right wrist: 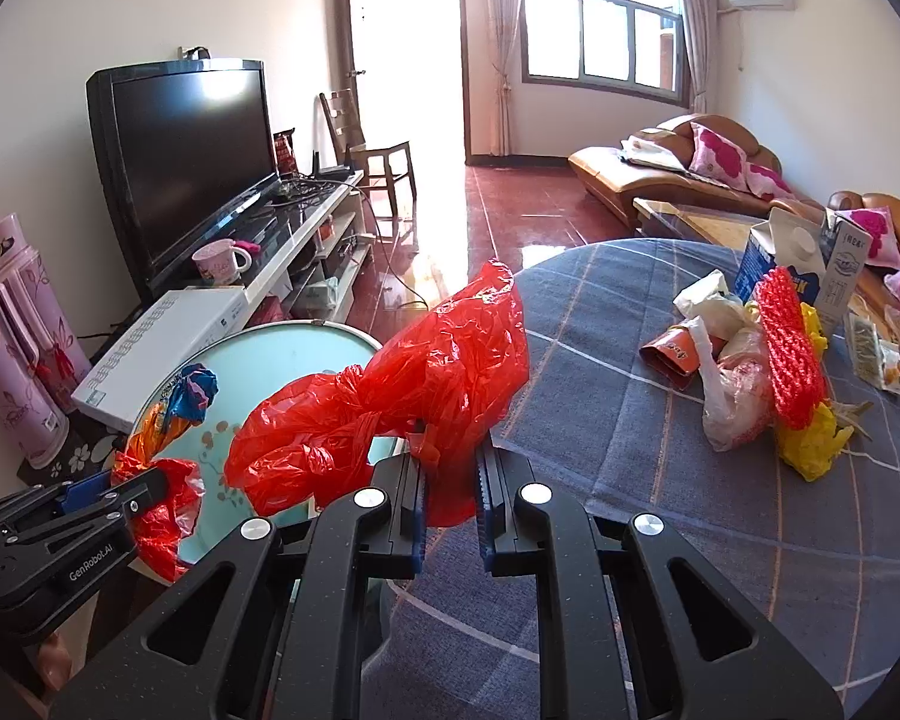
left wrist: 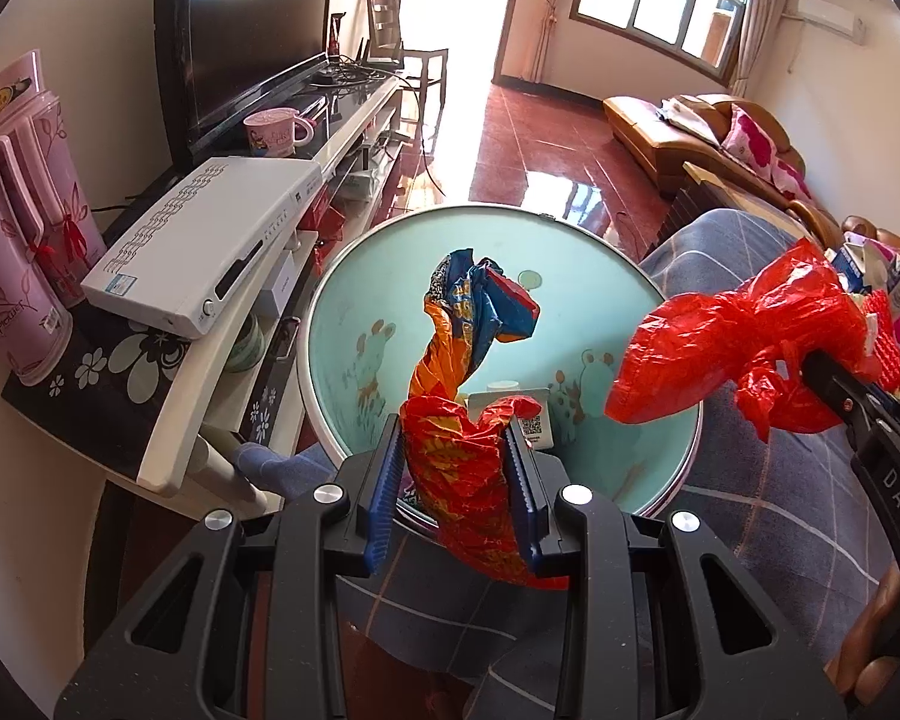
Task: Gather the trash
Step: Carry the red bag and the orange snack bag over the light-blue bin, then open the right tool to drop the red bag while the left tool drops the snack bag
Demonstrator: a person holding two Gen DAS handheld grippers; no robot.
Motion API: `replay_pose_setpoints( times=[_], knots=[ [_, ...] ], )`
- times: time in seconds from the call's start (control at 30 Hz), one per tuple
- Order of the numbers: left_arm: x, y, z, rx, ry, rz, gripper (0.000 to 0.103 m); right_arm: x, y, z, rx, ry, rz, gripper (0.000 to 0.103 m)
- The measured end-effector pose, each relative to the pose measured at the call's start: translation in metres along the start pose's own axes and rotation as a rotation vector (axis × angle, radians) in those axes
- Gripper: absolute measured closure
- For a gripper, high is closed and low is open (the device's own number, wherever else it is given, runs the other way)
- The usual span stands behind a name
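Note:
My left gripper (left wrist: pixel 456 438) is shut on a crumpled orange, red and blue snack wrapper (left wrist: pixel 474 312), whose loose end sticks up over a round pale-green tabletop (left wrist: pixel 570 252). To its right, my right gripper (right wrist: pixel 450 462) is shut on a knotted red plastic bag (right wrist: pixel 390 396), which hangs over the edge between the green top and a table with a blue checked cloth (right wrist: pixel 630 450). The red bag (left wrist: pixel 720 330) and right gripper (left wrist: pixel 834 384) also show in the left wrist view. The left gripper (right wrist: pixel 144 492) with the wrapper (right wrist: pixel 162 420) shows in the right wrist view.
More trash lies on the blue cloth: a white plastic bag (right wrist: pixel 732 396), a red net (right wrist: pixel 789 348), a yellow bag (right wrist: pixel 810 444) and milk cartons (right wrist: pixel 792 258). A white card (left wrist: pixel 537 426) lies on the green top. Left stands a TV stand (left wrist: pixel 222 360) with a white box (left wrist: pixel 210 246), pink flasks (left wrist: pixel 12 252).

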State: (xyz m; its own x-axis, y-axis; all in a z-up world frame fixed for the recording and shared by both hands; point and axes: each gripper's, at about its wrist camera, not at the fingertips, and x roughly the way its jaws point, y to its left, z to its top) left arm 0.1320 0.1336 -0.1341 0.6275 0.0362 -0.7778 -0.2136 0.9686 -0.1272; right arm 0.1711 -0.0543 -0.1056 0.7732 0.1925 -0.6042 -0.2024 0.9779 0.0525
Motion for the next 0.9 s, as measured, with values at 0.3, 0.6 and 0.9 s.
replay_pose_setpoints(
  times=[0.3, 0.6, 0.9],
  knots=[
    [0.008, 0.007, 0.002, -0.014, 0.016, 0.016, 0.07, 0.03, 0.022, 0.002, -0.092, 0.053, 0.02, 0.089],
    [0.009, 0.007, 0.002, -0.013, 0.018, 0.02, 0.069, 0.045, 0.033, 0.003, -0.105, 0.101, 0.08, 0.078],
    [0.007, 0.006, 0.002, -0.006, 0.014, 0.022, 0.069, 0.033, 0.029, 0.007, -0.079, 0.052, 0.104, 0.071]
  ],
)
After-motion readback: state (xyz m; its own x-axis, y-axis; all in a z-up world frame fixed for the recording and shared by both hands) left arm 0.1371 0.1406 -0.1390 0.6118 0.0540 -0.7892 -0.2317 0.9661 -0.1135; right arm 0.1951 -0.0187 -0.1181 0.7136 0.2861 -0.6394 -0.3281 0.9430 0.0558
